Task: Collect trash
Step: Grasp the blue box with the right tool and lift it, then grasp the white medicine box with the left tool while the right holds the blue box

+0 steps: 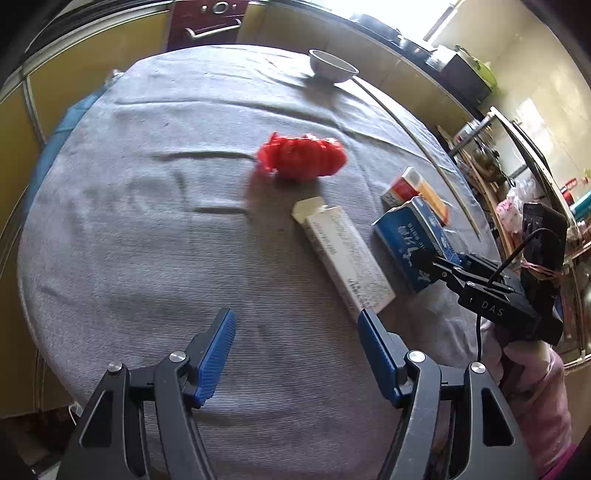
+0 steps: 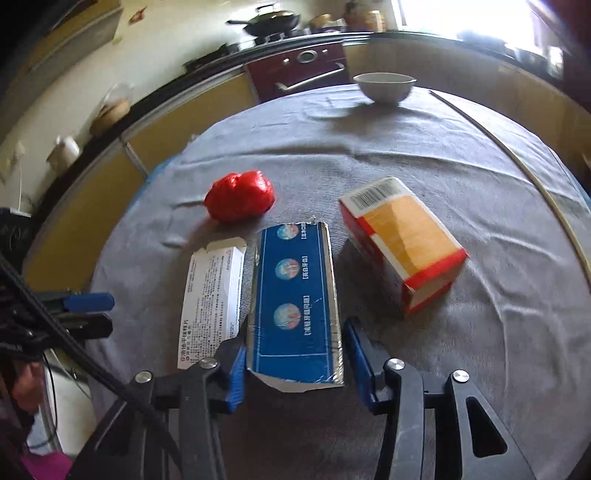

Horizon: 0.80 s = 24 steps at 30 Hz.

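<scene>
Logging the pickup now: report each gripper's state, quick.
Left gripper: open, empty, over the grey cloth.
Right gripper: shut on the blue box.

Daylight from a blown-out window [image 2: 461, 18] at the upper right washes both fisheye views; edges bend into dark corners, boxes cast soft shadows leftward.

White bowl [image 2: 384, 86] far ahead of gripper at table's far edge, on grey cloth [image 2: 406, 155]. Dark red oven door [image 2: 299, 70] beyond it. Wok [image 2: 271, 20] on stove behind.
</scene>
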Each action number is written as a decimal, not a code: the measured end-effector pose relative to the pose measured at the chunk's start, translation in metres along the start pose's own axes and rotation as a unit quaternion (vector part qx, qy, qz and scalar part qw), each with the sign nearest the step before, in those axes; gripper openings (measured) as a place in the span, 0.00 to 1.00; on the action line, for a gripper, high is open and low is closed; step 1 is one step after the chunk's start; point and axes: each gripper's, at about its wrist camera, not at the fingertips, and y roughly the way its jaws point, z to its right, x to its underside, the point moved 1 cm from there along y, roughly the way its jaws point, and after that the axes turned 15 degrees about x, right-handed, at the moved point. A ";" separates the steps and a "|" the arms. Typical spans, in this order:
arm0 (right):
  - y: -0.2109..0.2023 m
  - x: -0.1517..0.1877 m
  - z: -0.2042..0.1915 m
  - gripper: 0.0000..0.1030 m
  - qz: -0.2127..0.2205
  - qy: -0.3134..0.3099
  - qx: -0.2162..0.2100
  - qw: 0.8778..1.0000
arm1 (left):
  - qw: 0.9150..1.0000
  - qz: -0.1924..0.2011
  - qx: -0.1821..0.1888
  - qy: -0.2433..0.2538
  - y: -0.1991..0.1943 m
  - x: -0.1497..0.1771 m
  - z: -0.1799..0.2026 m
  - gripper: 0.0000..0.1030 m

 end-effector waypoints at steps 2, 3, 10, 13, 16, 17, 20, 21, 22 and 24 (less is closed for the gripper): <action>-0.007 0.005 0.005 0.45 0.003 0.022 -0.004 1.000 | 1.000 -0.006 0.005 0.006 0.006 -0.004 0.008 0.67; -0.012 0.009 0.008 0.45 0.006 0.037 -0.007 0.999 | 1.000 -0.009 0.008 0.007 0.009 -0.006 0.011 0.67; -0.059 0.043 0.021 0.44 0.041 0.081 0.018 0.996 | 0.999 -0.025 0.009 -0.023 0.047 -0.030 0.032 0.67; -0.076 0.061 0.026 0.44 0.050 0.092 0.028 0.994 | 0.998 -0.038 -0.012 -0.046 0.070 -0.037 0.039 0.67; -0.087 0.076 0.032 0.44 0.057 0.105 0.028 0.992 | 0.997 -0.039 -0.043 -0.056 0.088 -0.039 0.043 0.67; -0.091 0.080 0.033 0.44 0.059 0.107 0.030 0.992 | 0.996 -0.040 -0.055 -0.057 0.092 -0.040 0.043 0.67; -0.097 0.089 0.035 0.44 0.064 0.108 0.035 0.992 | 0.995 -0.036 -0.073 -0.057 0.100 -0.039 0.043 0.67; -0.099 0.090 0.036 0.44 0.067 0.111 0.034 0.991 | 0.995 -0.031 -0.080 -0.050 0.101 -0.039 0.045 0.67; -0.100 0.092 0.037 0.44 0.068 0.115 0.032 0.991 | 0.995 -0.031 -0.083 -0.048 0.103 -0.039 0.045 0.67; -0.100 0.094 0.040 0.44 0.068 0.121 0.028 0.990 | 0.995 -0.027 -0.081 -0.046 0.103 -0.039 0.046 0.67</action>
